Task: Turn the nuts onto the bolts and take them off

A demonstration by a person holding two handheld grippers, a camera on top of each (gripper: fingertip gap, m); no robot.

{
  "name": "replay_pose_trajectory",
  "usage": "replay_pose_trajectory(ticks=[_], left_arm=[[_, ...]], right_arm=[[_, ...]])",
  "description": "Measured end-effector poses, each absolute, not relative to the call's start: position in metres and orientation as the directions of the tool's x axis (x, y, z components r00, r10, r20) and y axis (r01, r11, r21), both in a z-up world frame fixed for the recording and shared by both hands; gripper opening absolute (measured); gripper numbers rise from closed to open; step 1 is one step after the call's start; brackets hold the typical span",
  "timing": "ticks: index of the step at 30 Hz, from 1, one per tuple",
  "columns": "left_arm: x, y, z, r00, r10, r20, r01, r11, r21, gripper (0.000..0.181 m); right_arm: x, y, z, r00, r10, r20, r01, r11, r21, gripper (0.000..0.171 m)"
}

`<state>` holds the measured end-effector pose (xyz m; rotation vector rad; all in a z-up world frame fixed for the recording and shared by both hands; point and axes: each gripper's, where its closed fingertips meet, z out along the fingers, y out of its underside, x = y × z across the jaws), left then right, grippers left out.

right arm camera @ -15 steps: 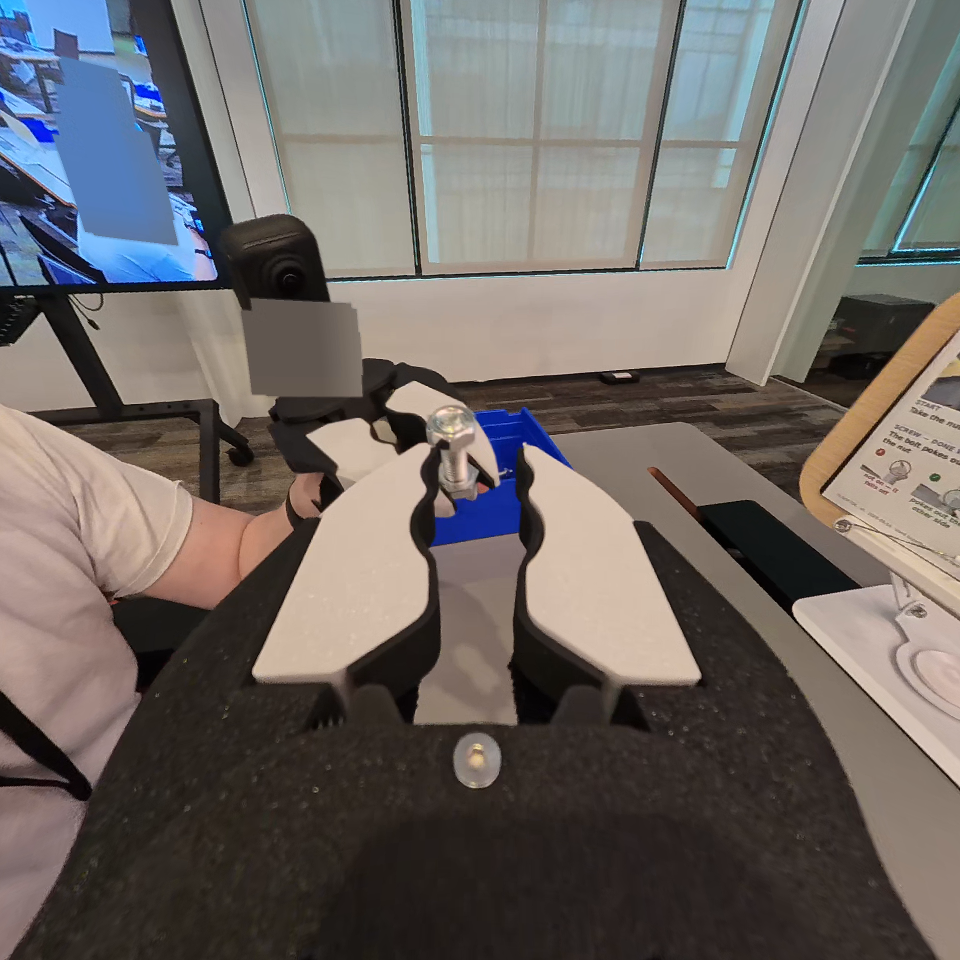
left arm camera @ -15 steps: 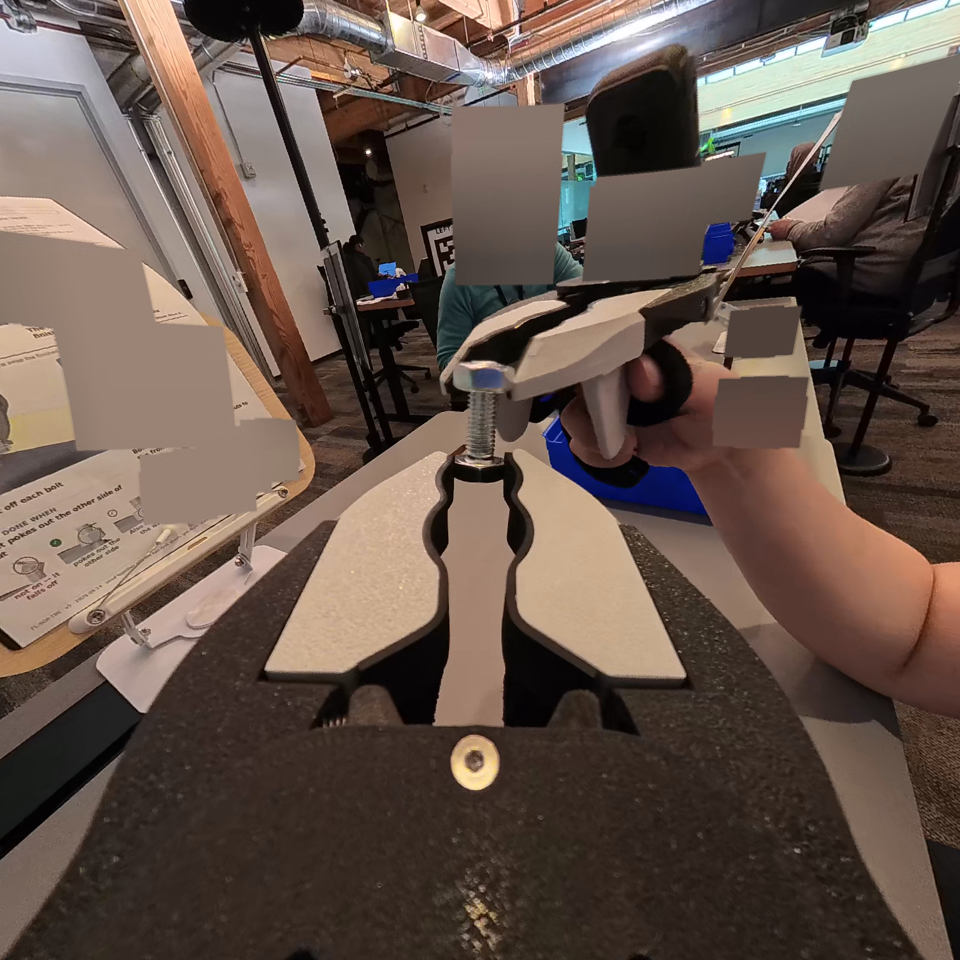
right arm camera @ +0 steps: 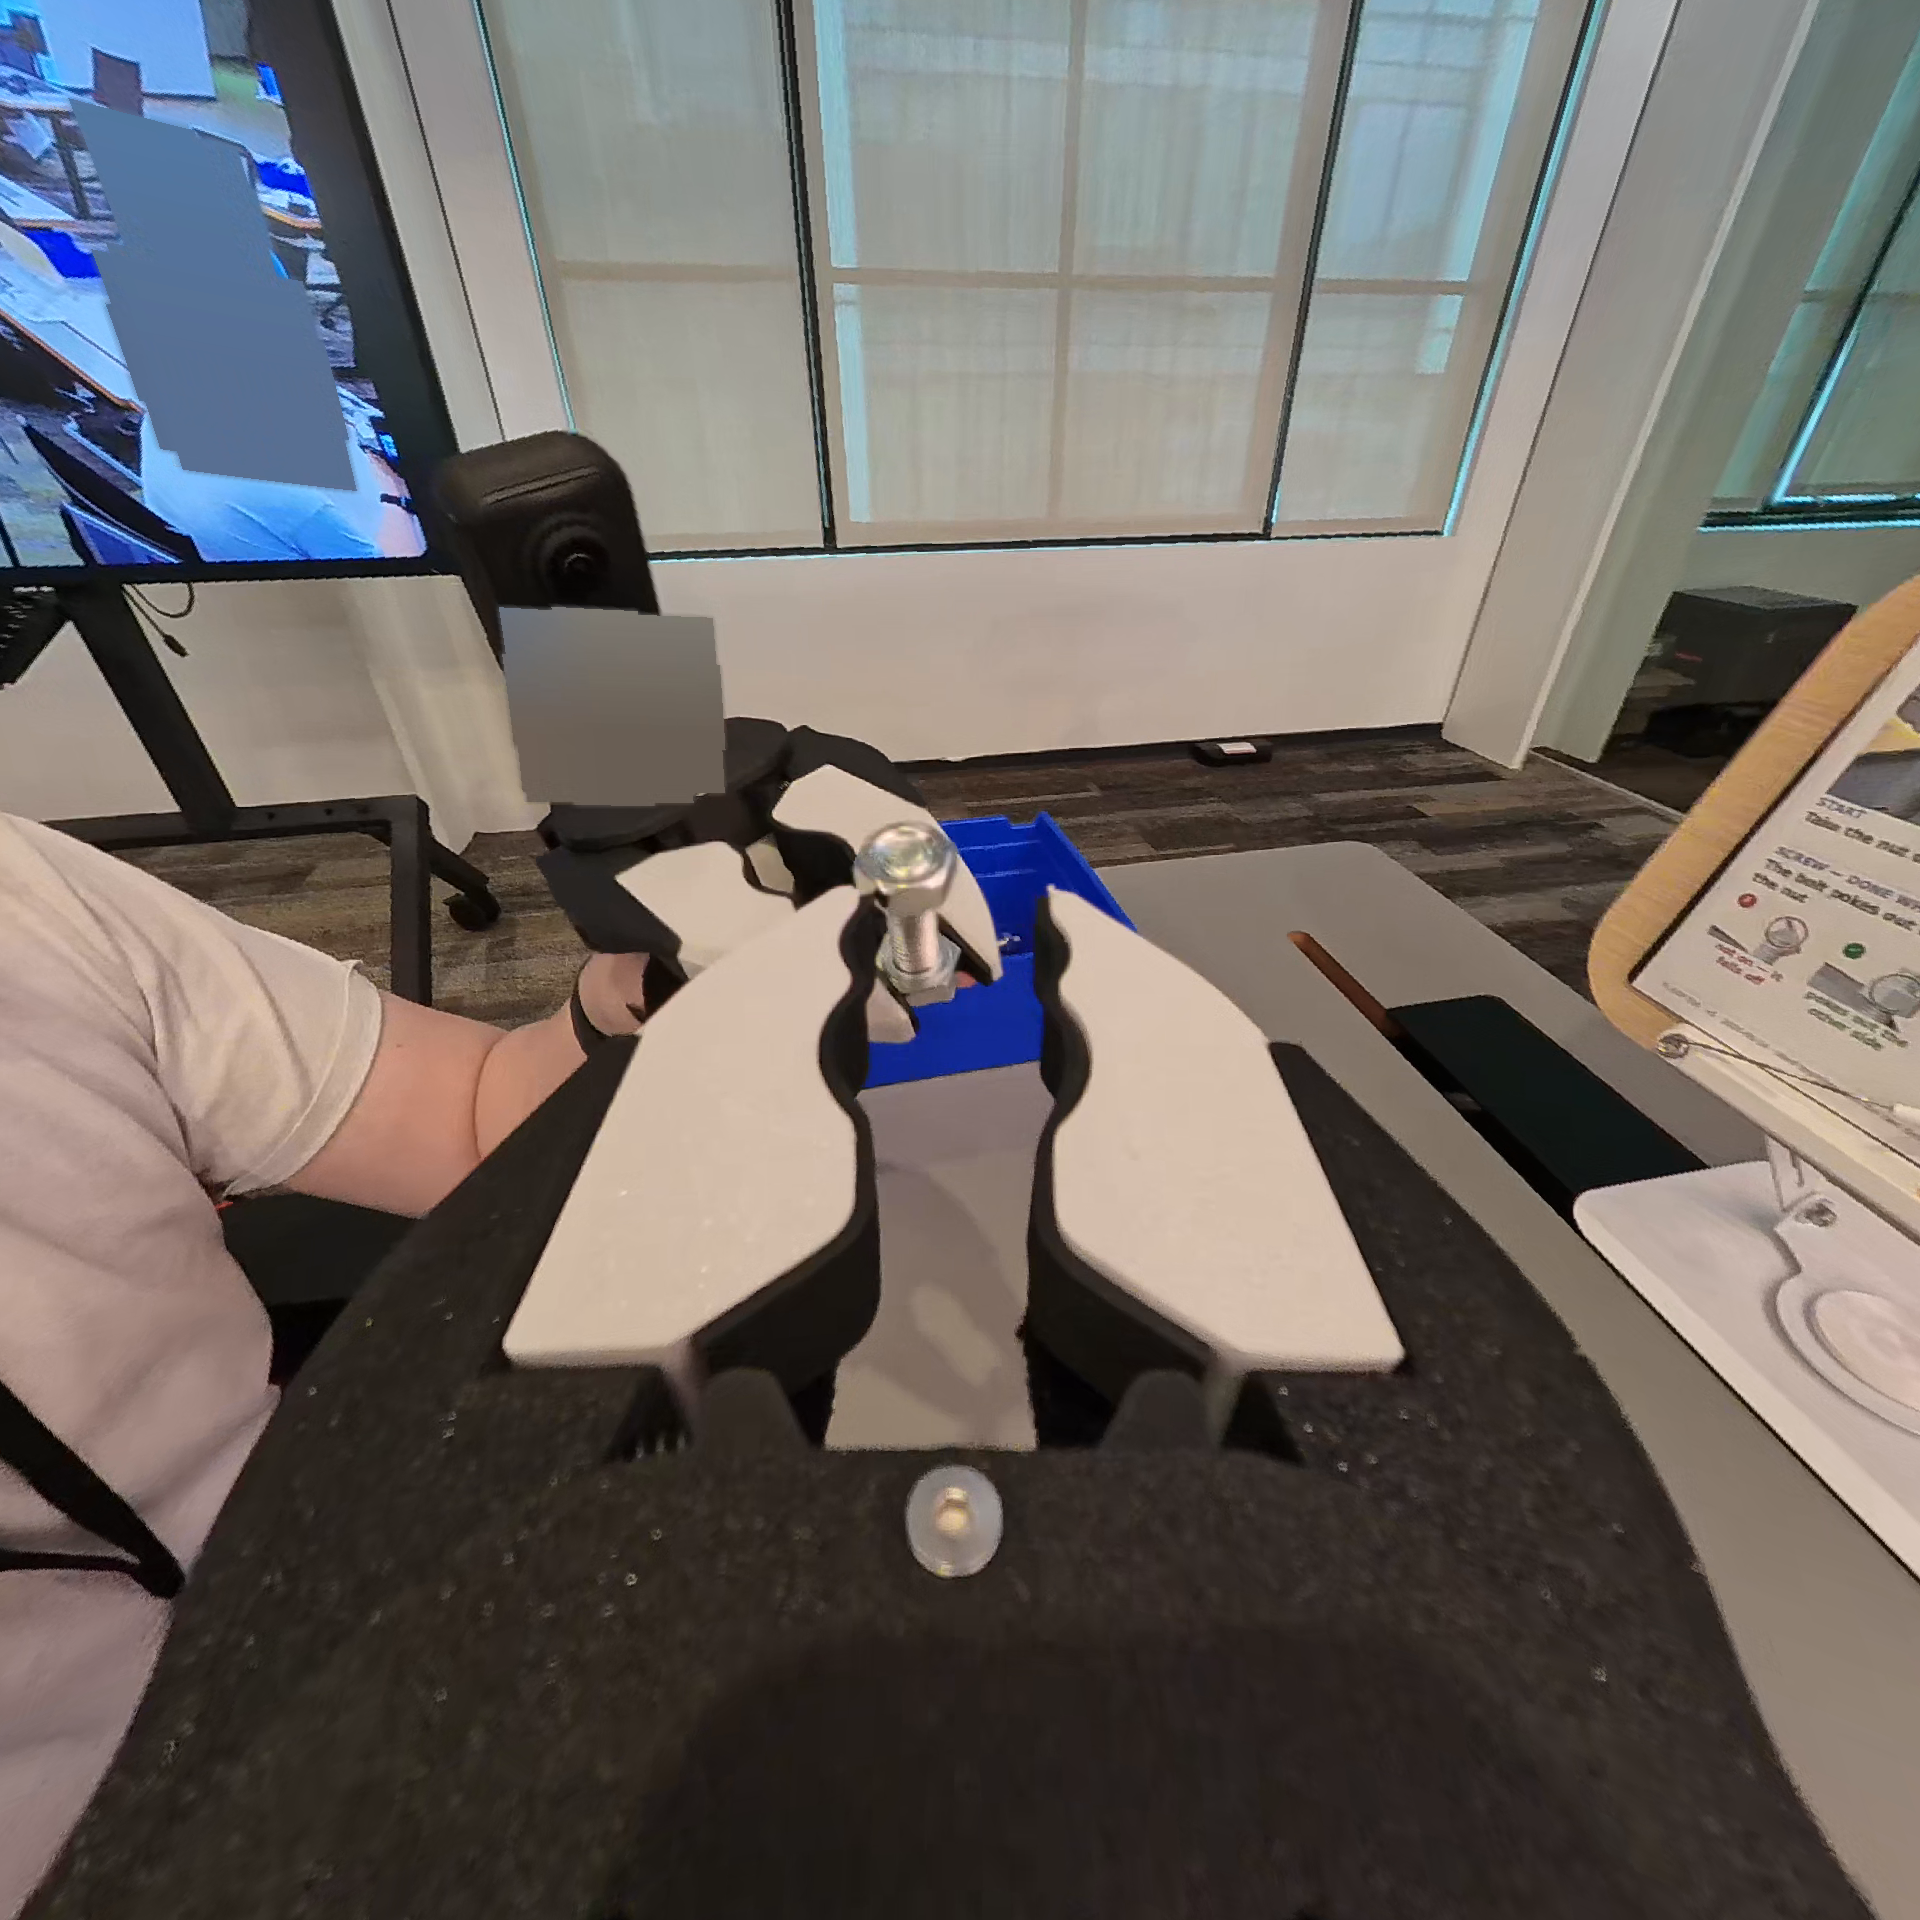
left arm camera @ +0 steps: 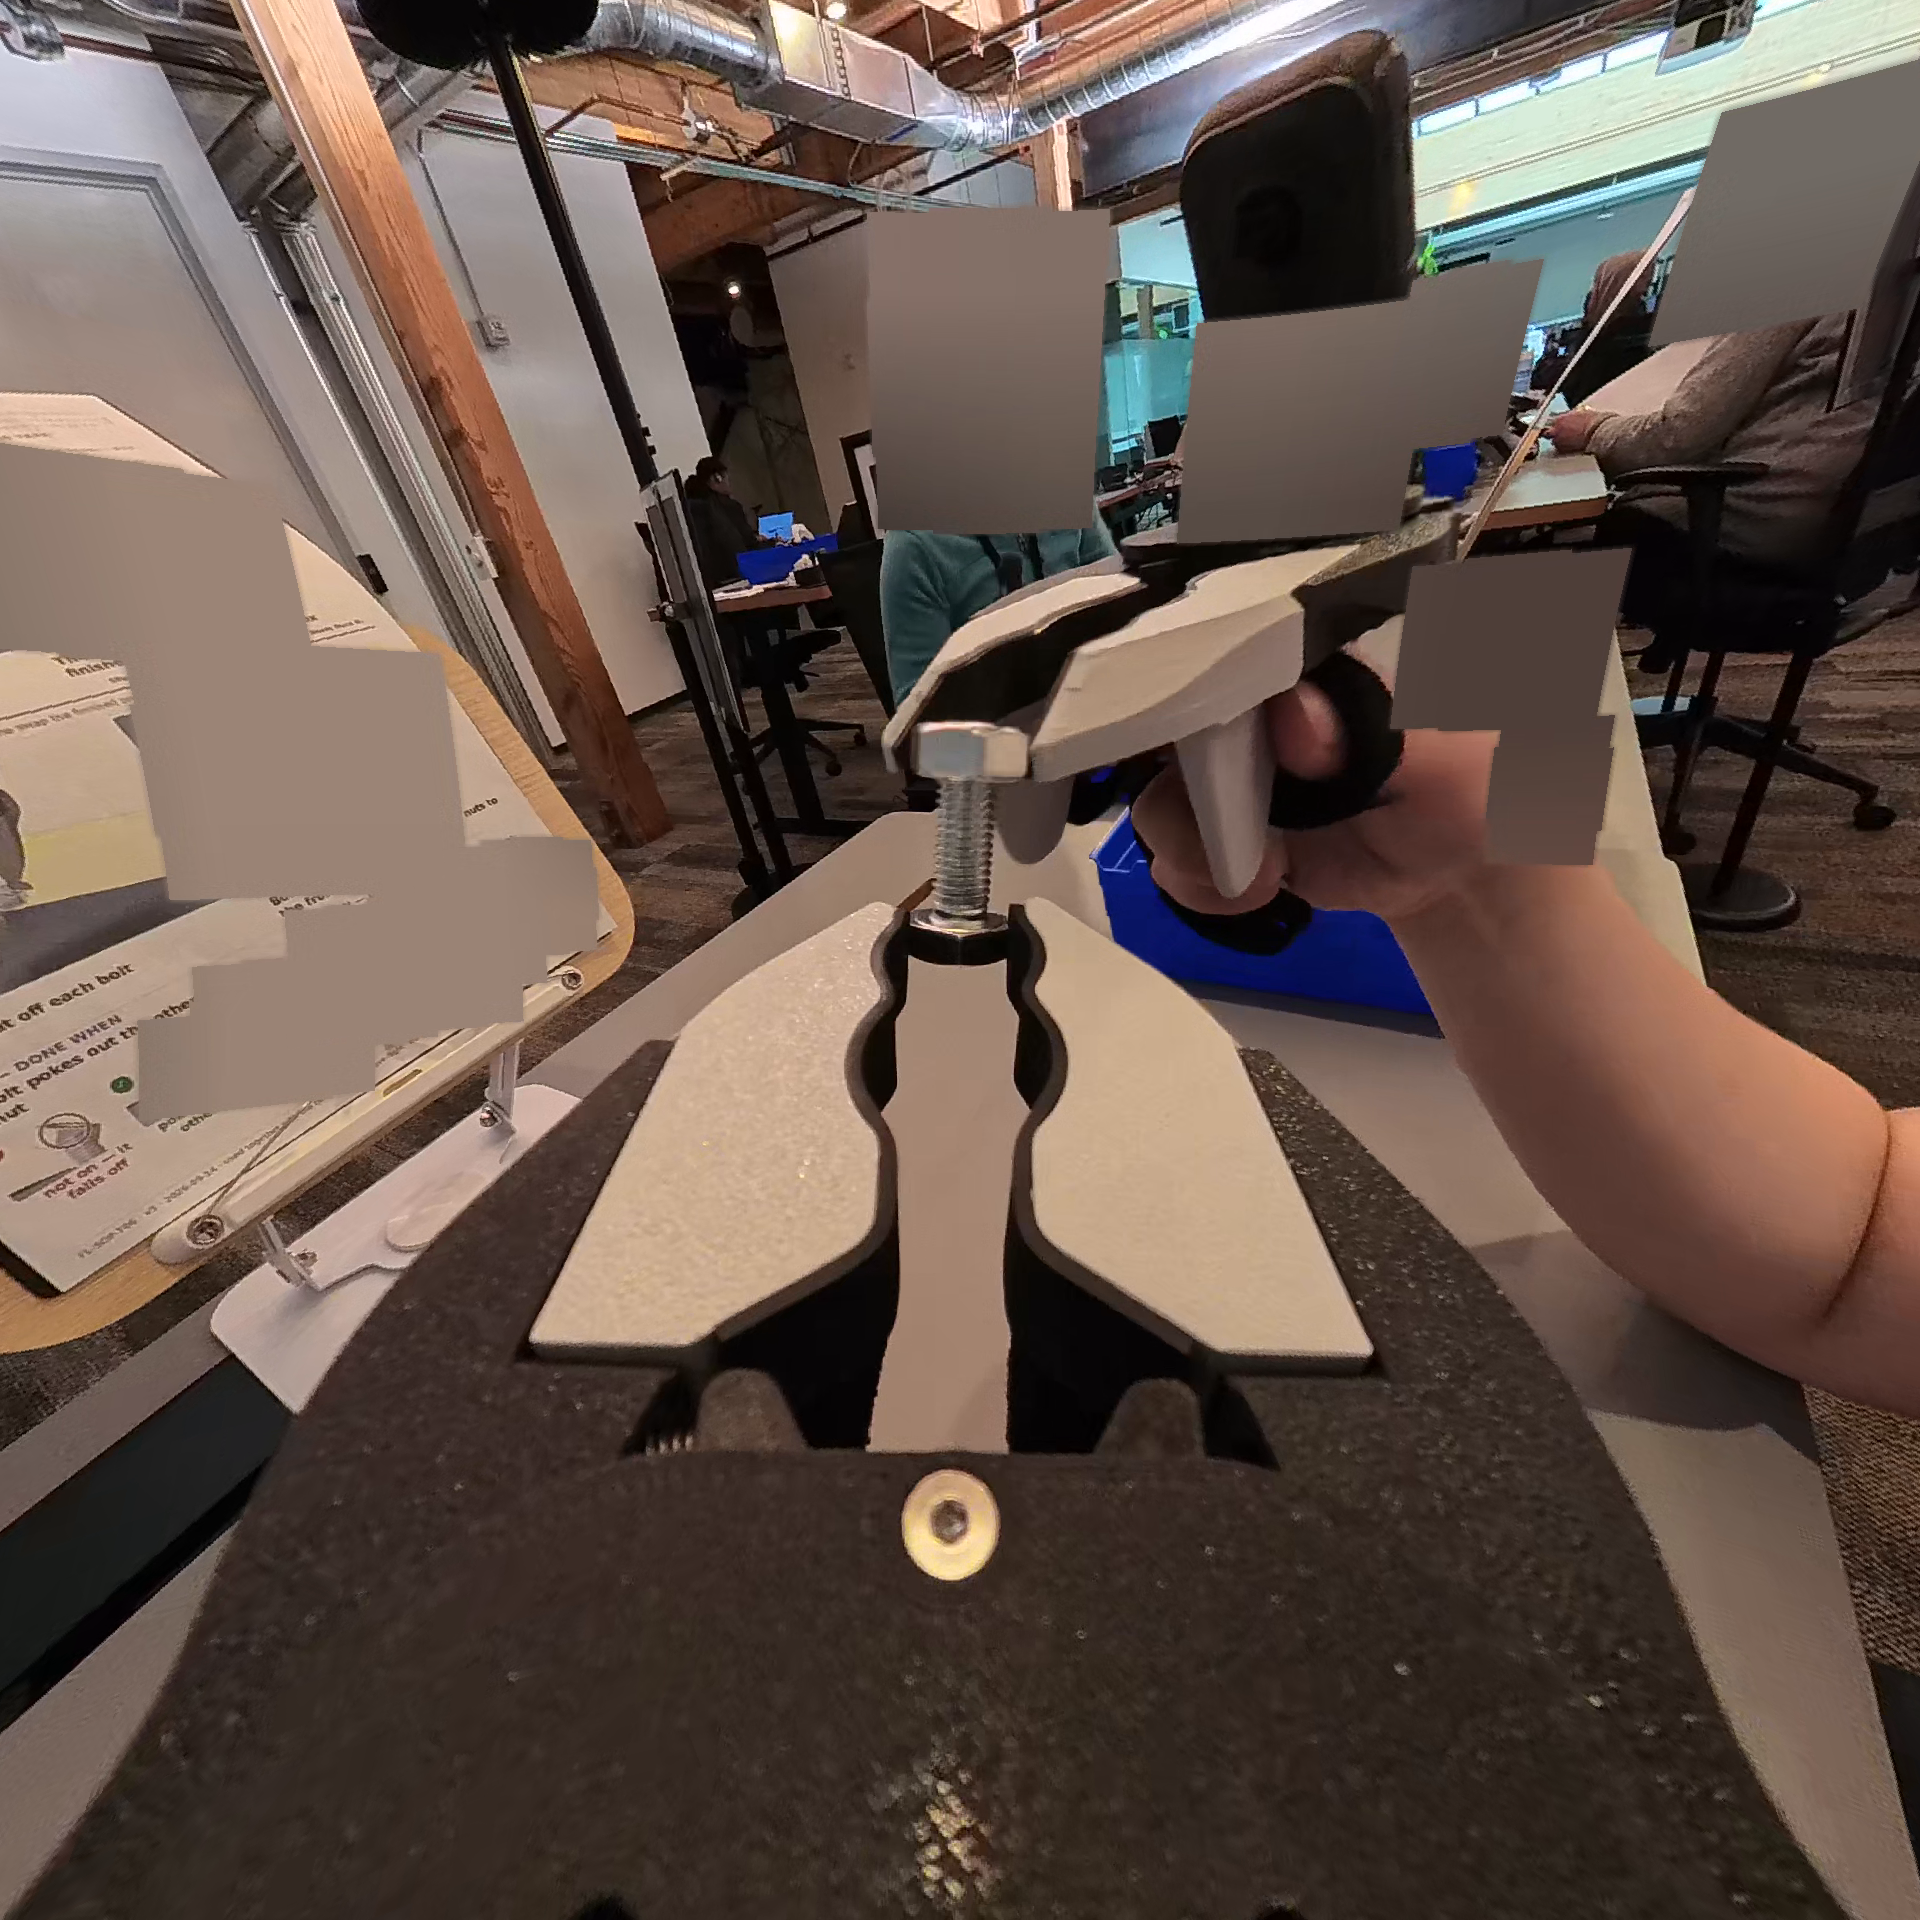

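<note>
A silver bolt (left arm camera: 961, 842) stands upright in the air with its hex head on top. A nut (left arm camera: 956, 928) sits low on its thread. My left gripper (left arm camera: 958, 925) is shut on the nut from both sides. My right gripper (left arm camera: 961, 750) reaches in from the right at the bolt head. In the right wrist view the right gripper (right arm camera: 945, 914) is part open. The bolt head (right arm camera: 904, 860) rests against its left finger, with a gap to the right finger. The left gripper (right arm camera: 920, 987) holds the nut (right arm camera: 914, 980) there too.
A blue bin (left arm camera: 1247, 956) stands on the grey table (left arm camera: 810, 914) just behind the grippers; it also shows in the right wrist view (right arm camera: 1023, 836). An instruction board on a white stand (left arm camera: 613, 904) is at the table's side. A person's forearm (left arm camera: 1558, 1091) crosses from the right. Both grippers' tips are close together, under 4 cm apart.
</note>
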<state>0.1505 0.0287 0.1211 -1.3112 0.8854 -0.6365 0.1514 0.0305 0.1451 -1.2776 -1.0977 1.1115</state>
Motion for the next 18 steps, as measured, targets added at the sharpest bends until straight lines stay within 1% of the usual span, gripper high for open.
replay_pose_trajectory(ticks=[5, 10, 14, 16, 18], left_arm=[[0.148, 0.038, 0.116, 0.565, -0.799, -0.207, -0.113, 0.174, -0.978, 0.018], [0.141, 0.056, 0.109, 0.657, -0.68, -0.326, -0.225, 0.236, -0.945, 0.018], [0.143, 0.065, 0.098, 0.675, -0.66, -0.33, -0.256, 0.21, -0.944, 0.018], [0.14, 0.071, 0.094, 0.693, -0.626, -0.358, -0.292, 0.21, -0.933, 0.018], [0.138, 0.075, 0.092, 0.702, -0.608, -0.37, -0.31, 0.207, -0.928, 0.018]], right_arm=[[0.165, 0.029, 0.142, 0.169, 0.982, -0.087, 0.025, -0.092, -0.995, 0.031], [0.174, 0.052, 0.132, 0.341, 0.907, -0.247, 0.043, -0.277, -0.96, 0.03], [0.162, 0.06, 0.134, 0.353, 0.861, -0.366, 0.189, -0.449, -0.873, 0.033], [0.154, 0.063, 0.135, 0.392, 0.848, -0.355, 0.258, -0.472, -0.843, 0.029], [0.148, 0.066, 0.129, 0.447, 0.834, -0.324, 0.325, -0.489, -0.81, 0.03]])
